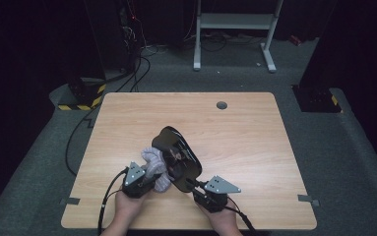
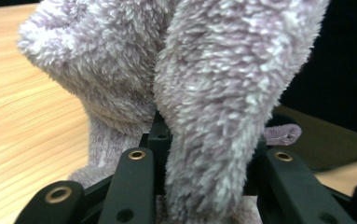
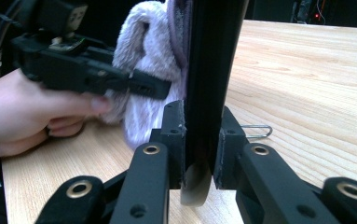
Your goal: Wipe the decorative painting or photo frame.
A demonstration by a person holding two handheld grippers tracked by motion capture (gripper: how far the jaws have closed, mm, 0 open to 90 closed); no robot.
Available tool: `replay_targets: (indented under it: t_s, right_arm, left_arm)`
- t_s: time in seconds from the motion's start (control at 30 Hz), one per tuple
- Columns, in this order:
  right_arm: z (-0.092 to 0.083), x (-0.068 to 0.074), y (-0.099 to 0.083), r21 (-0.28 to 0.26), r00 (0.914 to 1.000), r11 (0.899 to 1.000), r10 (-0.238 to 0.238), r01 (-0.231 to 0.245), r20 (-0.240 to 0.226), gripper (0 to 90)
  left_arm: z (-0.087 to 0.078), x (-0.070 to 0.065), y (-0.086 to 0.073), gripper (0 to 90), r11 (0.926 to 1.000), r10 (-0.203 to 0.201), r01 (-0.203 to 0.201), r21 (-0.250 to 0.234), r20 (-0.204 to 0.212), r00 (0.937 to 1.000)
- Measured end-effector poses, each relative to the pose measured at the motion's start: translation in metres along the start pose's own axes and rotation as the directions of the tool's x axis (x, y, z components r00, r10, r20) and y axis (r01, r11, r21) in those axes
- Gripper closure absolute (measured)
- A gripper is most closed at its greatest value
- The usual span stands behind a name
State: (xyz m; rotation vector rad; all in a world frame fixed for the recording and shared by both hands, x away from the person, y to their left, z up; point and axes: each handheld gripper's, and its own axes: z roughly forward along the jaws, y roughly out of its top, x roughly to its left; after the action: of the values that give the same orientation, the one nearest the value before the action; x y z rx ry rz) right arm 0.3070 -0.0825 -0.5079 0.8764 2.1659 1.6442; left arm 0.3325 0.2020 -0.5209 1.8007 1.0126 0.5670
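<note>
A fluffy lilac sock [image 1: 154, 166] lies bunched near the table's front edge, against a flat black board [image 1: 177, 156] that stands tilted on its edge. My left gripper [image 1: 154, 179] is shut on the sock [image 2: 213, 93], a fold of pile pinched between its jaws [image 2: 204, 161]. My right gripper [image 1: 192, 185] is shut on the lower edge of the black board [image 3: 211, 70], both pads pressed against its sides [image 3: 203, 154]. In the right gripper view the left gripper [image 3: 155, 87] reaches into the sock [image 3: 143, 42] just beside the board. A small lilac loop [image 2: 283, 134] of the sock sticks out beside my left gripper's jaw.
The wooden table [image 1: 235, 128] has a round grommet hole [image 1: 221, 104] at the back. A thin wire loop [image 3: 257, 131] lies on the wood behind the board. A white stand [image 1: 235, 29] and cables [image 1: 132, 73] are on the floor beyond the table.
</note>
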Motion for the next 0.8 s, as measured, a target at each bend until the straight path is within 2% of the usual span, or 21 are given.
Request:
replay_targets:
  t_s: [0.07, 0.13, 0.27, 0.33, 0.37, 0.4, 0.5, 0.57, 0.6, 0.67, 0.7, 0.73, 0.8]
  right_arm:
    - [0.0, 0.001, 0.0, 0.0, 1.0, 1.0, -0.004, 0.004, 0.0, 78.3]
    - [0.001, 0.001, 0.0, -0.003, 0.9999, 1.0, -0.01, 0.01, -0.002, 78.4]
    - [0.001, 0.001, 0.0, -0.003, 1.0, 1.0, -0.01, 0.01, -0.002, 78.4]
    - [0.001, 0.001, 0.0, -0.001, 1.0, 1.0, -0.005, 0.005, -0.002, 78.4]
    - [0.001, 0.0, 0.0, -0.002, 1.0, 1.0, 0.002, -0.002, -0.001, 78.3]
    - [0.001, 0.0, 0.0, -0.002, 1.0, 1.0, 0.002, -0.002, -0.001, 78.3]
    - [0.001, -0.001, 0.0, -0.002, 1.0, 1.0, 0.006, -0.006, -0.003, 78.3]
    - [0.001, -0.002, 0.0, -0.001, 0.9999, 1.0, 0.009, -0.009, -0.005, 78.3]
    - [0.001, -0.002, 0.0, -0.001, 0.9999, 1.0, 0.009, -0.009, -0.005, 78.3]
    - [0.0, -0.002, 0.0, 0.0, 1.0, 1.0, 0.009, -0.009, 0.002, 78.3]
    - [0.0, -0.002, 0.0, -0.001, 0.9999, 1.0, 0.012, -0.012, 0.005, 78.3]
    - [-0.001, -0.002, 0.0, -0.001, 0.9999, 1.0, 0.015, -0.015, 0.006, 78.3]
    - [-0.001, -0.004, 0.0, 0.001, 0.9999, 1.0, 0.016, -0.016, 0.005, 78.4]
  left_arm:
    - [0.0, 0.009, -0.001, 66.5, 0.9994, -0.035, 0.035, -0.002, -0.027, 0.999]
    - [-0.001, 0.012, -0.001, 66.3, 0.999, -0.045, 0.045, -0.003, -0.043, 0.9981]
    - [0.0, 0.012, -0.001, 66.2, 0.9987, -0.052, 0.052, 0.003, -0.03, 0.9982]
    - [0.001, 0.009, -0.002, 66.2, 0.9988, -0.044, 0.044, 0.018, 0.002, 0.999]
    - [0.001, 0.005, -0.002, 66.2, 0.9993, -0.027, 0.026, 0.027, 0.035, 0.999]
    - [0.001, 0.005, -0.002, 66.2, 0.9993, -0.027, 0.026, 0.027, 0.035, 0.999]
    - [0.0, -0.008, 0.0, 66.2, 0.999, 0.003, -0.007, 0.045, 0.092, 0.9957]
    - [0.0, -0.021, 0.001, 66.2, 0.9973, 0.033, -0.042, 0.061, 0.132, 0.9906]
    - [0.001, -0.026, 0.001, 66.2, 0.9959, 0.044, -0.056, 0.071, 0.161, 0.986]
    - [0.003, -0.033, 0.002, 66.1, 0.9936, 0.035, -0.058, 0.097, 0.227, 0.9732]
    - [0.003, -0.036, 0.002, 66.1, 0.9932, 0.034, -0.06, 0.1, 0.244, 0.9693]
    - [0.004, -0.039, 0.001, 66.1, 0.9926, 0.04, -0.067, 0.101, 0.25, 0.9673]
    - [0.004, -0.041, 0.001, 66.2, 0.992, 0.055, -0.081, 0.097, 0.243, 0.9684]
